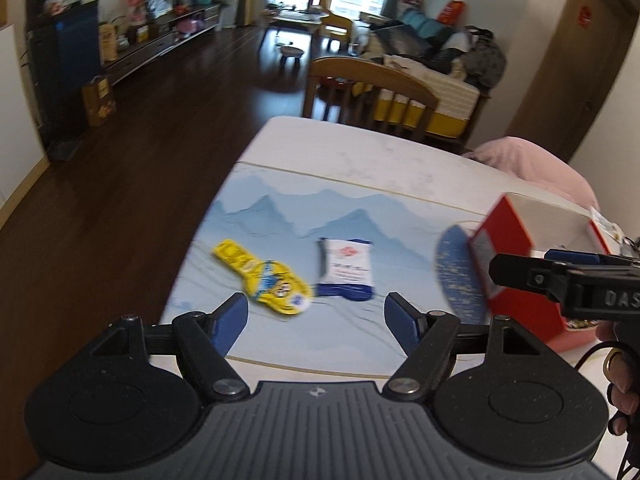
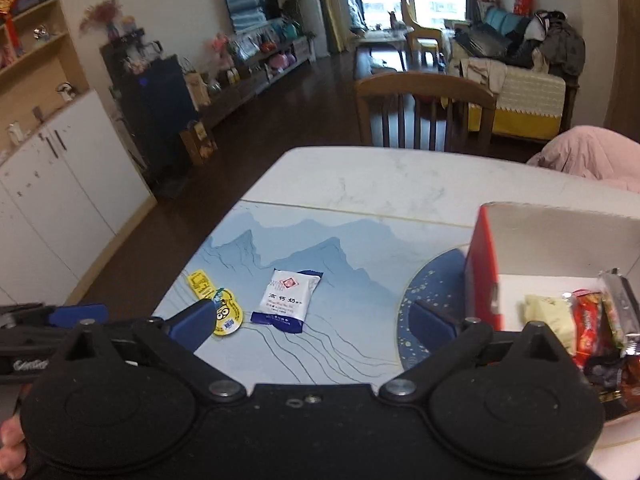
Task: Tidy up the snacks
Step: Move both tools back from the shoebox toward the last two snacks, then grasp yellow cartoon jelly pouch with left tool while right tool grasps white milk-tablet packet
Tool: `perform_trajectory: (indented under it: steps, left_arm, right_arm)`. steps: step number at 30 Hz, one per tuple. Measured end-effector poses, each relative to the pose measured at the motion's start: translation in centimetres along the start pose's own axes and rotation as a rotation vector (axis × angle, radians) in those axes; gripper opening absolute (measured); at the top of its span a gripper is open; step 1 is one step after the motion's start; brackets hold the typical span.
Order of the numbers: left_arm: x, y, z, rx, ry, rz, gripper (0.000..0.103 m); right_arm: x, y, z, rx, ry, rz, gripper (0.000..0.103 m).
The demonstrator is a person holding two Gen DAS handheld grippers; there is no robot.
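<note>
A yellow cartoon snack pack (image 1: 266,278) (image 2: 216,300) and a white-and-blue milk-candy packet (image 1: 347,274) (image 2: 286,300) lie on the blue mountain-print mat (image 1: 280,216) (image 2: 320,240). A red-sided open box (image 1: 516,256) (image 2: 484,276) at the right holds several wrapped snacks (image 2: 584,320). My left gripper (image 1: 316,312) is open and empty, just short of the two packets. My right gripper (image 2: 316,320) is open and empty, above the mat between the white packet and the box; it also shows at the right edge of the left wrist view (image 1: 520,274).
A dark blue speckled plate (image 1: 456,276) (image 2: 424,312) lies partly under the box. A wooden chair (image 2: 424,108) stands at the table's far edge. A pink garment (image 2: 584,156) lies at the far right. Dark wood floor drops off left of the table.
</note>
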State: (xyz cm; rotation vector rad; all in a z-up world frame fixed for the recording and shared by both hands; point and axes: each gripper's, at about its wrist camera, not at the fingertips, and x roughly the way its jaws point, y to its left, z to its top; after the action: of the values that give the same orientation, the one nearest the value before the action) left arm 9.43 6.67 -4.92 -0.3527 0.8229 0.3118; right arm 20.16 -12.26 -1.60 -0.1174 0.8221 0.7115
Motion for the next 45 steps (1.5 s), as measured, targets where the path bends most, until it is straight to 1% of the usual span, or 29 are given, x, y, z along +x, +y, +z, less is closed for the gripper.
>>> perform_trajectory:
  steps: [4,8,11,15,18,21,22,26,29,31,33,35,38,40,43,45]
  left_arm:
    - [1.1,1.9,0.1,-0.026,0.013,0.011,0.075]
    - [2.0,3.4,0.0,-0.046,0.023,0.021,0.075]
    - [2.6,4.4,-0.1,-0.062,0.03,0.024,0.075]
    - [3.1,5.4,-0.1,-0.073,0.038,0.038,0.075]
    - [3.3,6.1,-0.1,-0.082,0.044,0.045,0.075]
    - [3.6,6.7,-0.1,-0.091,0.054,0.052,0.075]
    - [3.7,6.8,-0.1,-0.091,0.057,0.056,0.075]
    - [4.2,7.2,-0.1,-0.101,0.068,0.061,0.075]
    - [4.6,7.4,0.0,-0.111,0.08,0.058,0.075]
    - [4.8,7.4,0.1,-0.112,0.084,0.058,0.075]
    - [5.0,7.3,0.2,-0.114,0.087,0.058,0.075]
    - [5.3,7.2,0.3,-0.117,0.093,0.057,0.075]
    - [5.8,6.9,0.4,-0.114,0.104,0.054,0.075]
    - [6.2,6.7,0.5,-0.112,0.113,0.05,0.075]
    - [7.0,6.3,0.8,-0.113,0.13,0.042,0.075]
    - [7.8,6.0,1.0,-0.119,0.146,0.04,0.075]
  right_arm:
    - [3.0,1.1,0.5,-0.008,0.042,-0.012,0.1]
    - [5.9,2.7,1.0,-0.063,0.057,-0.066,0.101]
    - [8.2,3.4,1.3,-0.061,0.067,-0.089,0.101]
    - [11.8,4.4,1.3,-0.111,0.134,-0.098,0.101]
    - [14.0,4.7,1.2,-0.117,0.172,-0.106,0.098]
    - [15.8,4.8,1.0,-0.106,0.208,-0.11,0.092]
    - [16.3,4.8,1.0,-0.102,0.218,-0.112,0.091]
    - [17.5,4.9,1.0,-0.074,0.235,-0.118,0.089]
    - [17.9,5.0,0.7,-0.082,0.242,-0.143,0.088]
    - [18.1,5.1,0.6,-0.092,0.252,-0.153,0.082]
    - [18.2,5.1,0.5,-0.101,0.249,-0.167,0.08]
    - [18.3,5.1,0.6,-0.095,0.251,-0.163,0.079]
    - [18.1,5.2,0.6,-0.11,0.248,-0.163,0.073]
    - [18.0,5.1,0.7,-0.117,0.246,-0.157,0.063]
    - [17.6,5.0,0.6,-0.132,0.246,-0.148,0.053]
    - [17.3,4.6,0.6,-0.141,0.246,-0.139,0.051]
